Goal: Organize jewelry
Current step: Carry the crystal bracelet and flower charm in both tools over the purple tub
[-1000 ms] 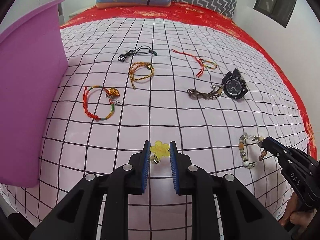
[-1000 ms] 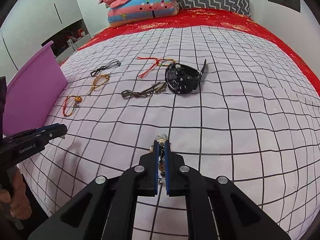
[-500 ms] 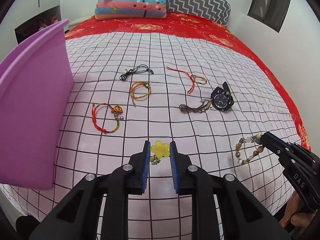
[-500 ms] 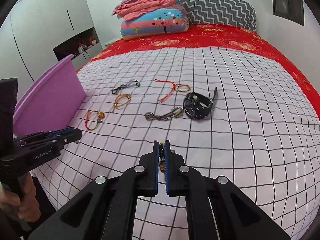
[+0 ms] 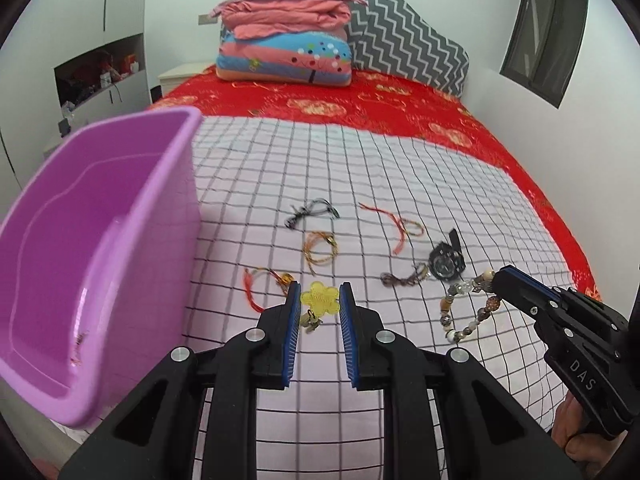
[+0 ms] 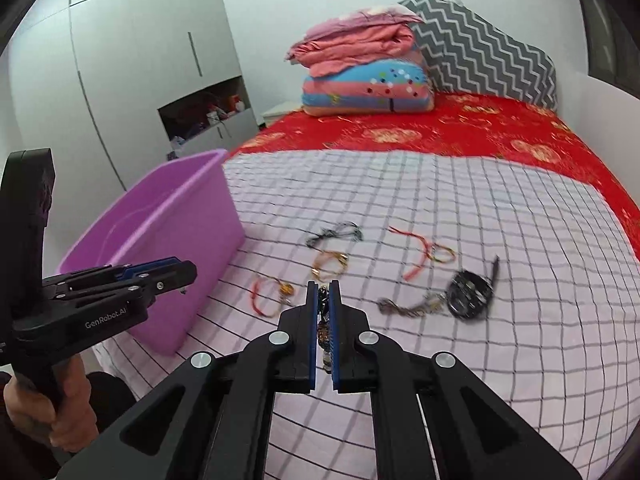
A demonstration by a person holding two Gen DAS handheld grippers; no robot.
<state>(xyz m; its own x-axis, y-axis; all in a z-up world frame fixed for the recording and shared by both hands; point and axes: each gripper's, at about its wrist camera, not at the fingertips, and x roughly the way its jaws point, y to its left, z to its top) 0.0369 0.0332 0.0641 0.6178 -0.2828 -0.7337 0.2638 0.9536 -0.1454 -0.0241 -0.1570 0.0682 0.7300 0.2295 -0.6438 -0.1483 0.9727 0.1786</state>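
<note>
Left tool (image 5: 319, 304) clamped on a yellow flower charm (image 5: 319, 299), held up above the bed's near edge, small metal bits dangling beneath. Right tool (image 6: 324, 320) clamped on a beaded bracelet (image 5: 466, 312), also lifted clear of the checked sheet (image 5: 400, 184), loop hanging below the tips. Purple bin (image 5: 100, 240) standing at the bed's left edge, just beside the left tool. Lying mid-bed: red cord bracelet (image 5: 260, 288), gold braided bracelet (image 5: 320, 248), black cord (image 5: 312, 212), red string bracelet (image 5: 400, 228), brown cord (image 5: 404, 278) touching a black watch (image 5: 446, 262). Folded bedding (image 5: 284, 40) stacked at the head end.
</note>
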